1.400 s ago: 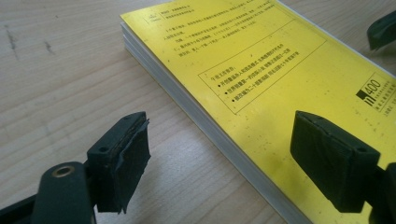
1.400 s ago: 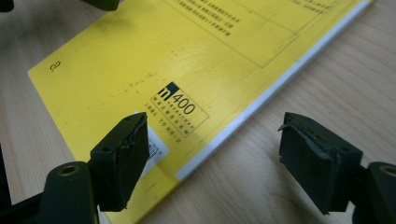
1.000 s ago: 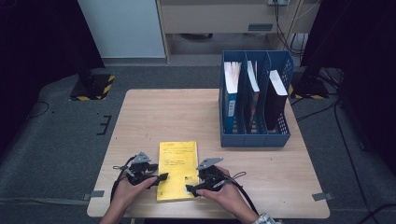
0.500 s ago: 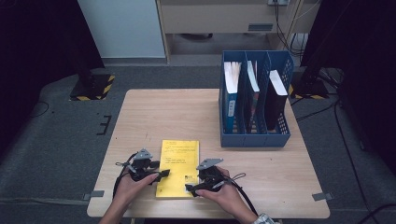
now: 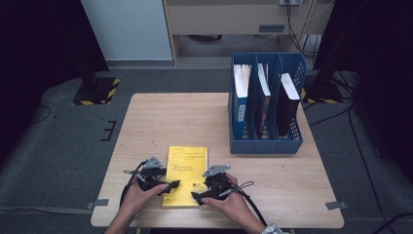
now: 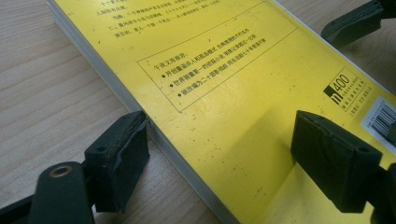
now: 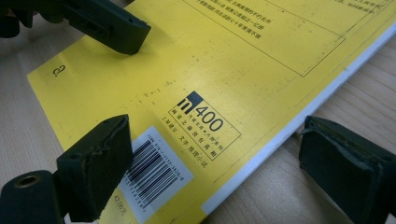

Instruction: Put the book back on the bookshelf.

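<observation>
Jaws apart on both sides, just been opening, straddling opposite long edges of yellow book (image 5: pixel 185 174) lying flat near worktop (image 5: pixel 195 117) front edge; left gripper (image 5: pixel 170 185), right gripper (image 5: pixel 198 197). Blue file rack (image 5: pixel 265 144) well apart, open wood between.

Left gripper view: one pad (image 6: pixel 122 151) beside page edge, other above cover.

Right gripper view: same straddle. Best slid under evenly, lifted level.

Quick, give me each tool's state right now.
Left tool: open, jaws just widened, straddling the book's left edge, not gripping.
Right tool: open, jaws just widened, straddling the book's right edge, not gripping.
</observation>
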### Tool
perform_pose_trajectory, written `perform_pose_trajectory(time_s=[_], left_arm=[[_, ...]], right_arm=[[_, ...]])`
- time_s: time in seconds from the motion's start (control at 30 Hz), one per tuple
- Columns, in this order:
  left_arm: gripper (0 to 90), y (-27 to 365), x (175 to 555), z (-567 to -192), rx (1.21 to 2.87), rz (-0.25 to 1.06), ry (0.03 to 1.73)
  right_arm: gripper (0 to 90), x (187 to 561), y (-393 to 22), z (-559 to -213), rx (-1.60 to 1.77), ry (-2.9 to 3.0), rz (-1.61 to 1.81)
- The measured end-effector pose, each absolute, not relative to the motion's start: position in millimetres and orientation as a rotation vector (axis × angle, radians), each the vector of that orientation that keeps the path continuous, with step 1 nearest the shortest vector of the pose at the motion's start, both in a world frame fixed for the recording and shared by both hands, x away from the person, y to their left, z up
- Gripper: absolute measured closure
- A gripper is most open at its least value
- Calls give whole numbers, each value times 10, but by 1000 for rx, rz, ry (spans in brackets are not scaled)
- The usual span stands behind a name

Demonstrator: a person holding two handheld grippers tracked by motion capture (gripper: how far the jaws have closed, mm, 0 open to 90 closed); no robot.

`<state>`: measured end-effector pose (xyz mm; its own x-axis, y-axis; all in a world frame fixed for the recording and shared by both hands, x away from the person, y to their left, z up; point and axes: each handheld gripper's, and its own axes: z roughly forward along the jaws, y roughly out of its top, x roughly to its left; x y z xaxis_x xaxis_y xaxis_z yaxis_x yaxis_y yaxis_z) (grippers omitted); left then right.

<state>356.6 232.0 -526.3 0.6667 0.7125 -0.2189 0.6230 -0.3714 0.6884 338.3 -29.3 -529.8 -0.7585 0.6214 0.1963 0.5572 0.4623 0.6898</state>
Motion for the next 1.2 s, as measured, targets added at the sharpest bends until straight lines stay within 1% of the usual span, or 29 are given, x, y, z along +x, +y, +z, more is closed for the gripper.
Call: perform_pose_trajectory(time_s=[0.07, 0.17, 0.47, 0.5, 0.53, 0.6, 0.7, 0.8, 0.9, 1.07, 1.2], left_arm=[[196, 2317, 3568, -5255, 2100, 145, 1038], [249, 2335, 3581, -5246, 2088, 141, 1061], [282, 2367, 3577, -5185, 2048, 123, 1075], [295, 2377, 3577, -5175, 2035, 125, 1068], [333, 2385, 3569, -5158, 2018, 116, 1070], [342, 2396, 3564, -5135, 1980, 95, 1062], [341, 2390, 3547, -5133, 1997, 103, 1060], [367, 2377, 3499, -5140, 2040, 61, 1029], [370, 2349, 3465, -5129, 2068, 83, 1012], [363, 2309, 3532, -5143, 2061, 68, 1011], [359, 2257, 3580, -5125, 2095, 77, 963]], right_arm=[[96, 3388, -291, -5298, 1051, 2616, 1184], [95, 3391, -292, -5298, 1047, 2616, 1185], [95, 3383, -298, -5304, 1051, 2613, 1193], [95, 3383, -298, -5304, 1051, 2613, 1194], [96, 3383, -299, -5306, 1048, 2610, 1197], [96, 3381, -297, -5307, 1056, 2607, 1200], [96, 3383, -305, -5313, 1040, 2606, 1204], [96, 3382, -308, -5315, 1039, 2605, 1210], [95, 3385, -312, -5314, 1035, 2610, 1211], [96, 3390, -318, -5313, 1027, 2617, 1211], [95, 3394, -321, -5310, 1027, 2625, 1211]])
